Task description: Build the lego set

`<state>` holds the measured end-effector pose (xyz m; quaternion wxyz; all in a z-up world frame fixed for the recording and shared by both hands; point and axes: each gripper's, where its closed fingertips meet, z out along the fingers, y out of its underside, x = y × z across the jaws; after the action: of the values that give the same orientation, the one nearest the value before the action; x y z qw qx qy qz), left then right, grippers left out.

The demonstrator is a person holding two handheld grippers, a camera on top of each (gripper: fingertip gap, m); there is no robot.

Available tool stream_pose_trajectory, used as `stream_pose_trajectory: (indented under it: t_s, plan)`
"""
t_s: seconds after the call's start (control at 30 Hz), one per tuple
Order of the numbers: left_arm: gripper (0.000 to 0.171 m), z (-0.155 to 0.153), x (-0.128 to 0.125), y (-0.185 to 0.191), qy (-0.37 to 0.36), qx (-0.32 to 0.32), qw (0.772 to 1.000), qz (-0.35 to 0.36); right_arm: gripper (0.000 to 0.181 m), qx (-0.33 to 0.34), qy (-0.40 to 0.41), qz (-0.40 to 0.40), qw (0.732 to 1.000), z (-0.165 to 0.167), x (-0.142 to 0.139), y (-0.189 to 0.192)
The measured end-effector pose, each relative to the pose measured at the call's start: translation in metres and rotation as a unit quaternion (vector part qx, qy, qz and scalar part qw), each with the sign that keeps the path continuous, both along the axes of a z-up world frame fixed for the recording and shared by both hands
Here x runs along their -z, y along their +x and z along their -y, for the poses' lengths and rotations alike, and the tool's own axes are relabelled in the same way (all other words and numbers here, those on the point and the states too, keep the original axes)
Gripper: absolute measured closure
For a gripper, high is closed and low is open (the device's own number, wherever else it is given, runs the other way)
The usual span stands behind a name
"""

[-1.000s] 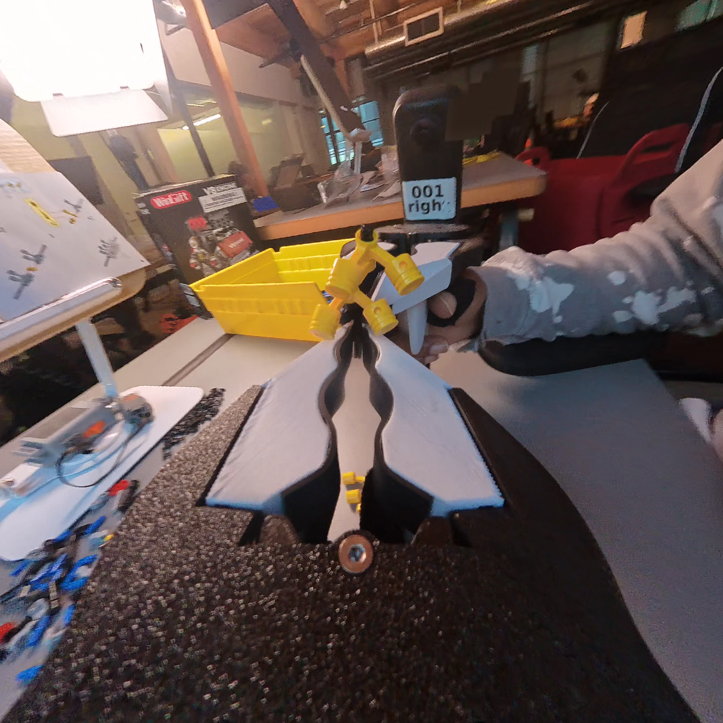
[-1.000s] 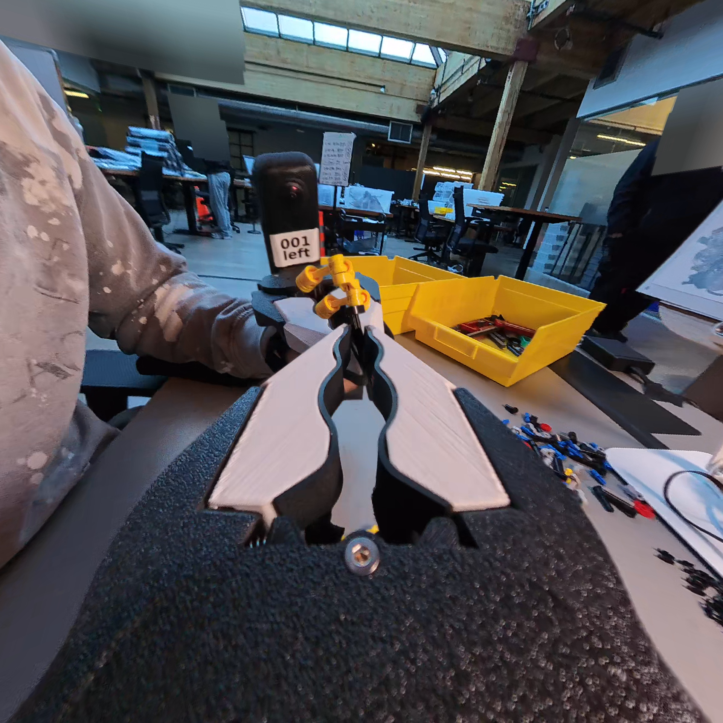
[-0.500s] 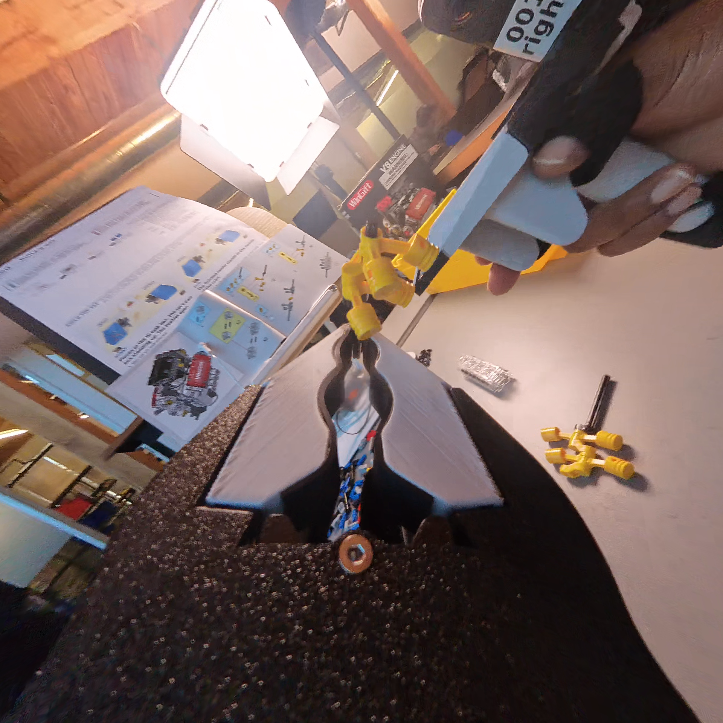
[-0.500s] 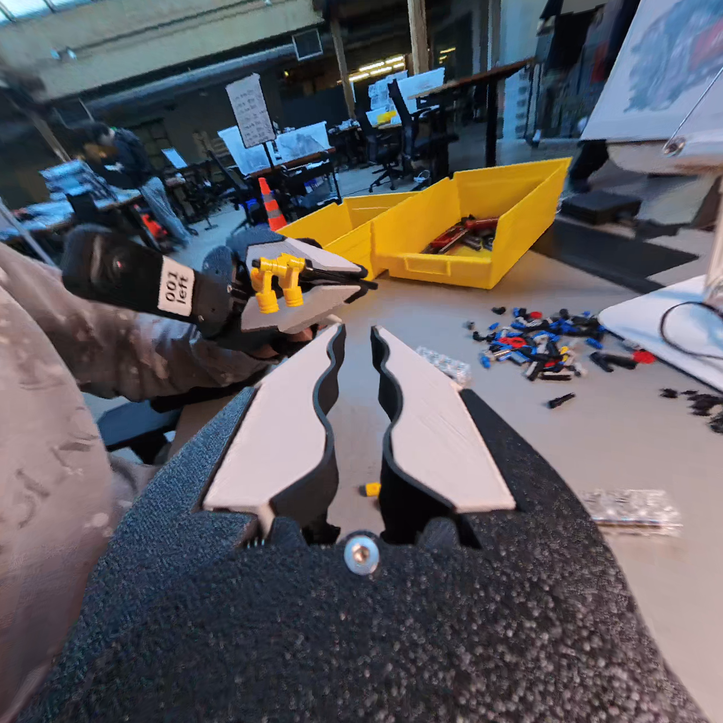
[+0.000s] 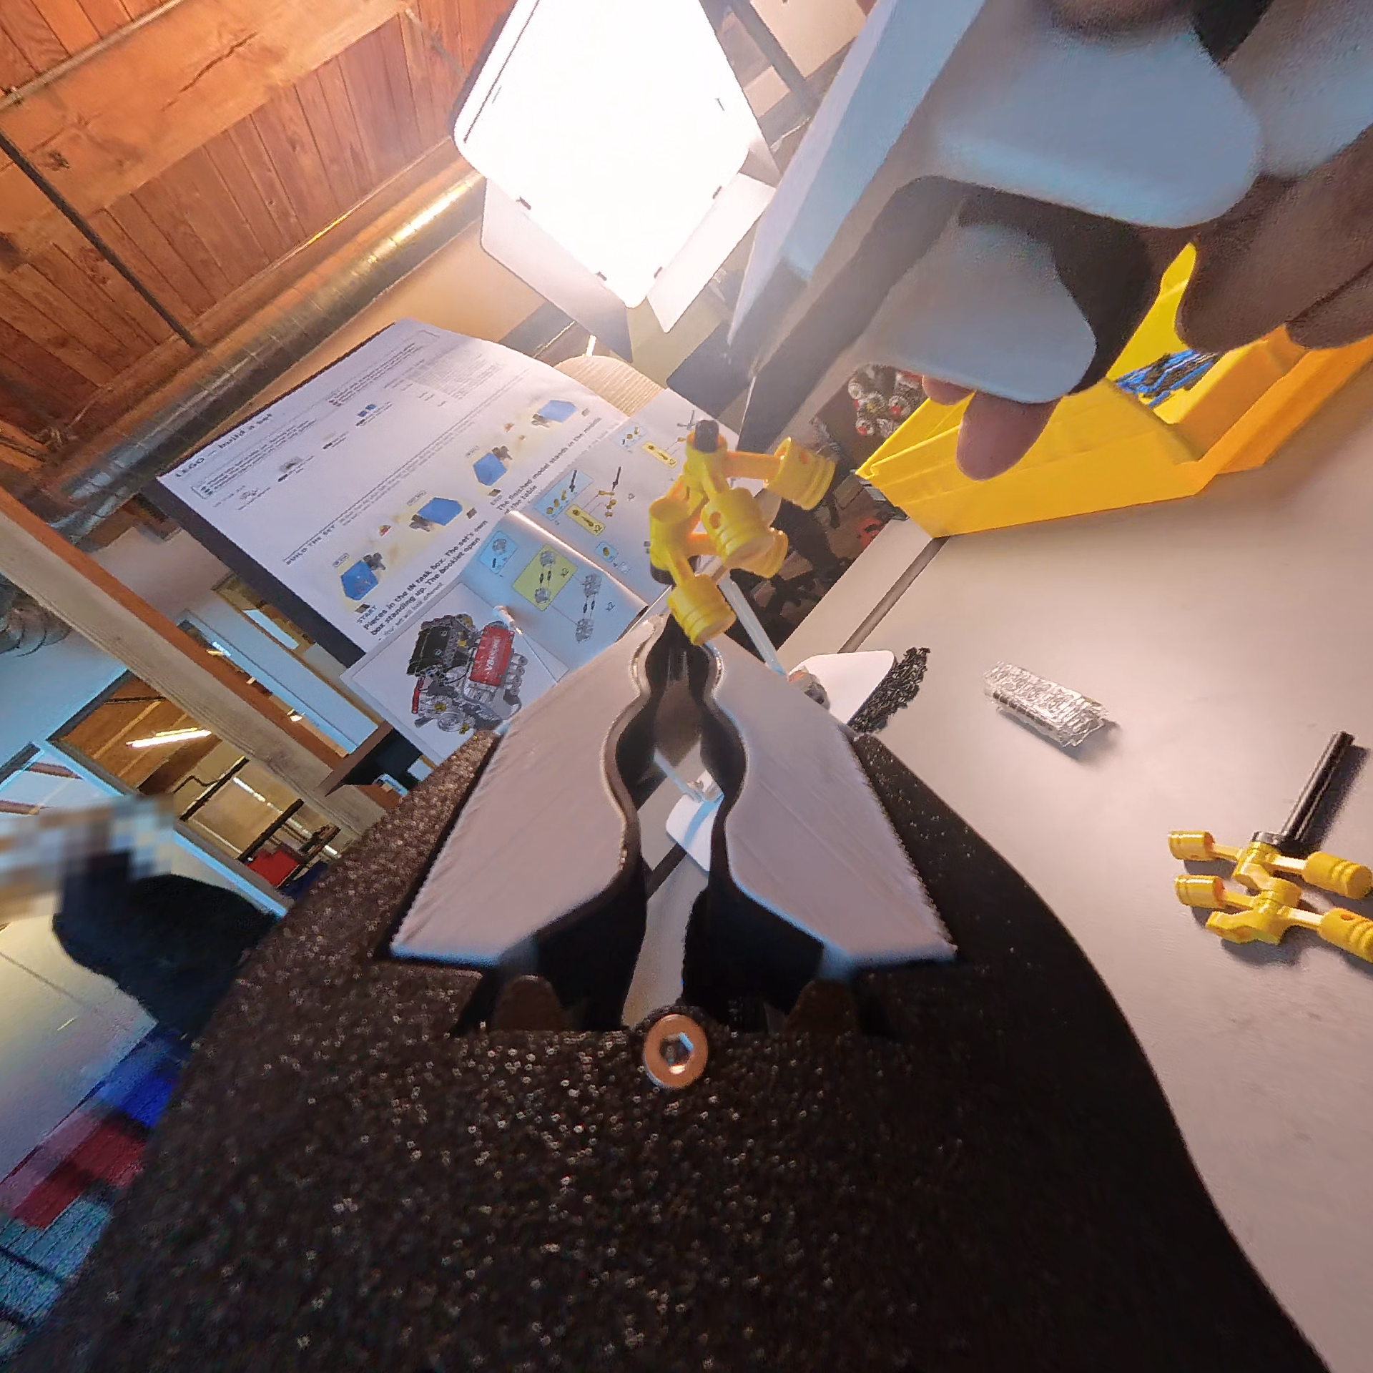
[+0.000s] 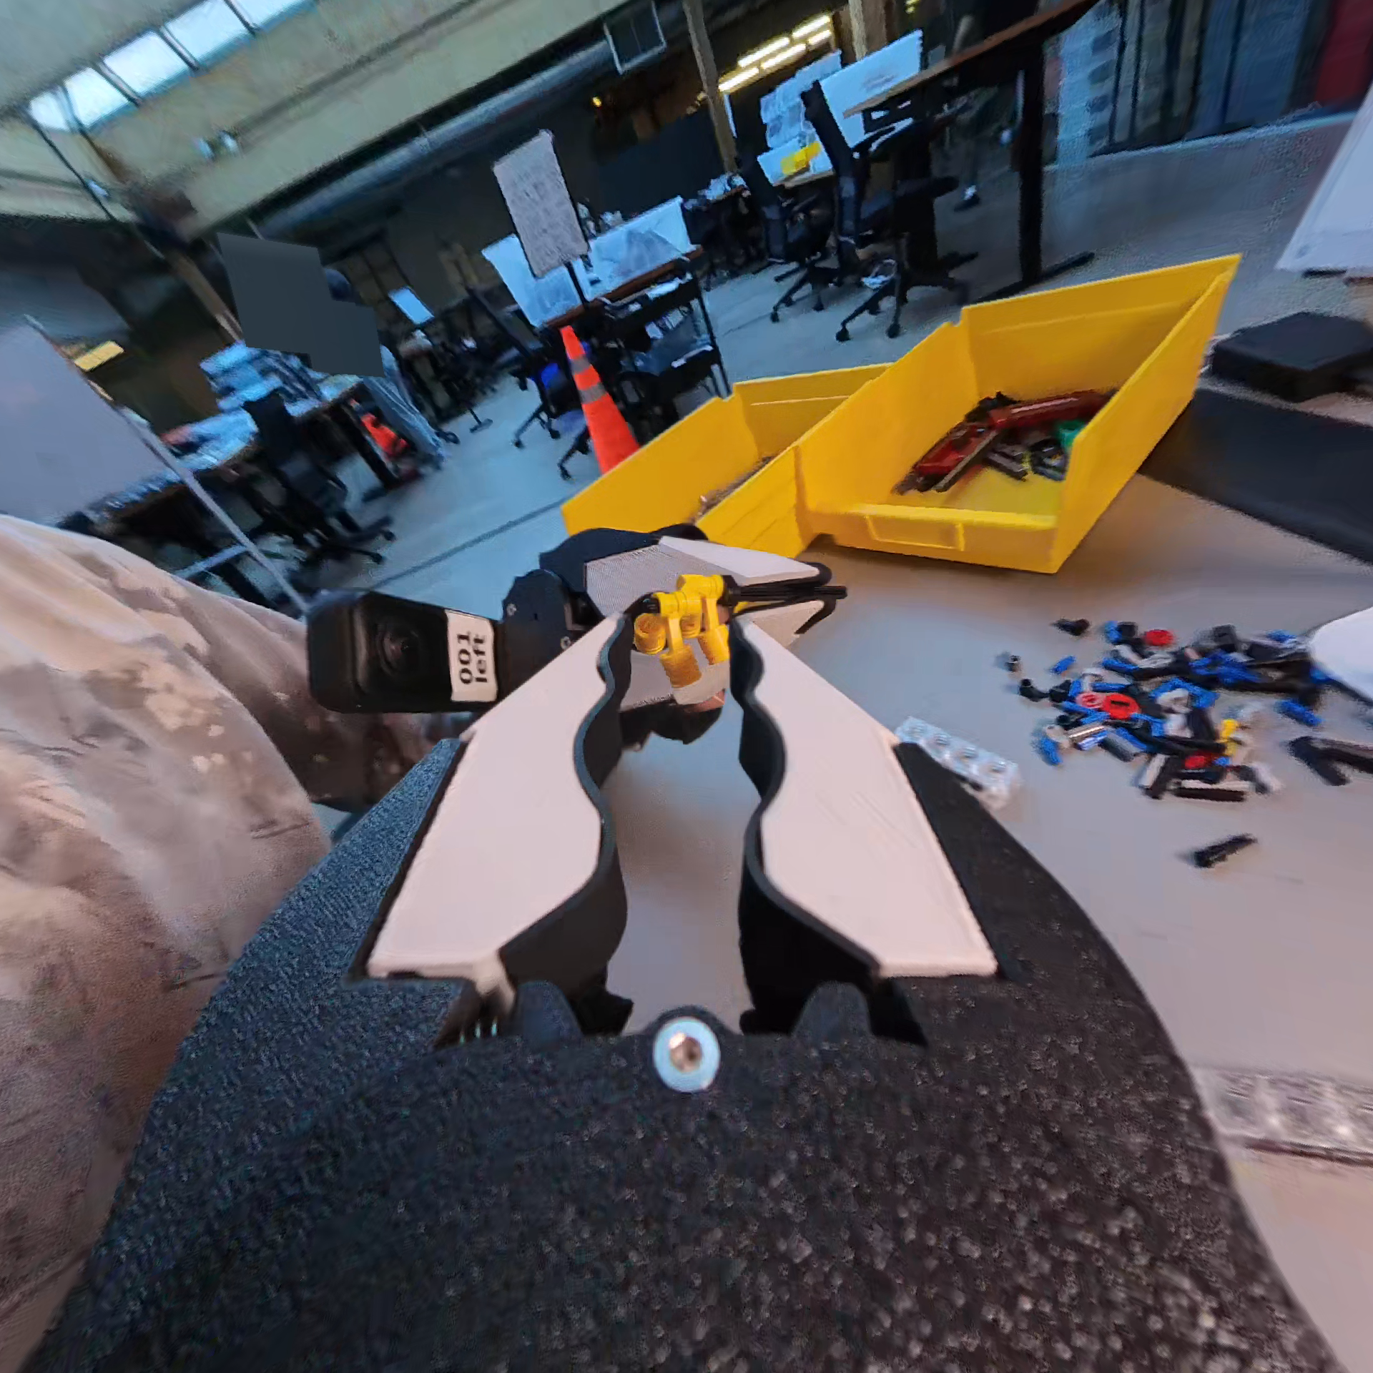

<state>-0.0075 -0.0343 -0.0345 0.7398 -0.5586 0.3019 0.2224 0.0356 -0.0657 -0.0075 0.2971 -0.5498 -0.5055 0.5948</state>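
My left gripper (image 5: 677, 639) is shut on the black axle of a yellow piston assembly (image 5: 717, 531), held up in the air and rolled onto its side. In the right wrist view this assembly (image 6: 680, 631) shows between the open fingertips of my right gripper (image 6: 676, 628); I cannot tell whether they touch it. The left gripper (image 6: 810, 591) lies sideways behind it. In the left wrist view the right gripper's fingers (image 5: 854, 186) loom at the top right, above the assembly. A second yellow piston assembly (image 5: 1278, 884) on a black axle lies on the table.
Two yellow bins (image 6: 1003, 446) stand at the back of the grey table (image 6: 1114, 929). A pile of small loose pieces (image 6: 1174, 706), a clear bag (image 6: 958, 758) and a black pin (image 6: 1222, 847) lie to the right. Instruction sheets (image 5: 446, 483) and a bright lamp (image 5: 609, 134) stand behind. One gripper's finger ends stand about 6 centimeters off the other's.
The right gripper let go of the assembly and opened wider, then came back close to it. The left gripper rolled onto its side with the assembly still in it.
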Motion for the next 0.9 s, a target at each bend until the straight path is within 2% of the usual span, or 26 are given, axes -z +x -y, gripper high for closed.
stream_pose_trajectory:
  t_s: [0.17, 0.3, 0.43, 0.9]
  plan:
    - [0.169, -0.003, 0.0, -0.012, 0.011, -0.04, 0.999, -0.018, 0.152, 0.076, 0.147, 0.025, 0.986, -0.001, -0.004, -0.014]
    - [0.169, -0.003, -0.003, -0.021, 0.012, -0.062, 0.998, -0.016, 0.166, 0.119, 0.237, 0.019, 0.964, -0.001, -0.007, -0.02]
    - [0.169, -0.003, -0.001, -0.026, 0.014, -0.073, 0.997, -0.028, 0.173, 0.137, 0.296, 0.025, 0.945, 0.0, -0.003, -0.024]
    - [0.169, 0.0, -0.004, -0.031, 0.034, -0.105, 0.991, -0.077, 0.175, 0.134, 0.328, 0.026, 0.935, -0.005, 0.001, -0.024]
